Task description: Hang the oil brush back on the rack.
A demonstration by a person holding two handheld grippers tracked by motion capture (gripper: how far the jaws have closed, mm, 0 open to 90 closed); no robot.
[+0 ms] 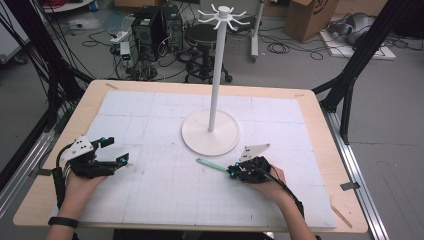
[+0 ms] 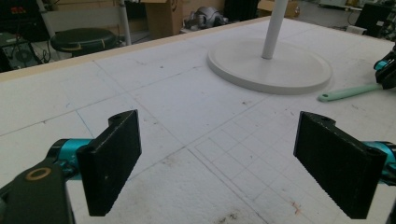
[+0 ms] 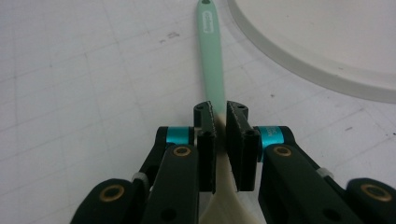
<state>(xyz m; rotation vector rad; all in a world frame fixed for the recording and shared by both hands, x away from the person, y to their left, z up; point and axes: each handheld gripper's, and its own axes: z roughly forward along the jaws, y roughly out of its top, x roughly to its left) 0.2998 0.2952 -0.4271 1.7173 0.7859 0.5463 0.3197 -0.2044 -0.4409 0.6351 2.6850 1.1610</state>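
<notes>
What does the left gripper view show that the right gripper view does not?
Left gripper view alone: the left gripper with its jaws wide apart and nothing between them, the stand's white pole, and a black stool beyond the table. Right gripper view alone: the right gripper shut on the spatula near its cream blade. Both views: the spatula's green handle and the stand's round base.

The spatula point(image 3: 211, 56) handle looked like smooth matt mint plastic; the stand base point(image 1: 210, 133) was smooth white, the board's mat point(image 1: 150, 190) grainy foam.

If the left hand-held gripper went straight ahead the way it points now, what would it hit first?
Probably the round white base of the hanger stand, after bare foam mat; depth is unclear. The left hand-held gripper is open.
</notes>
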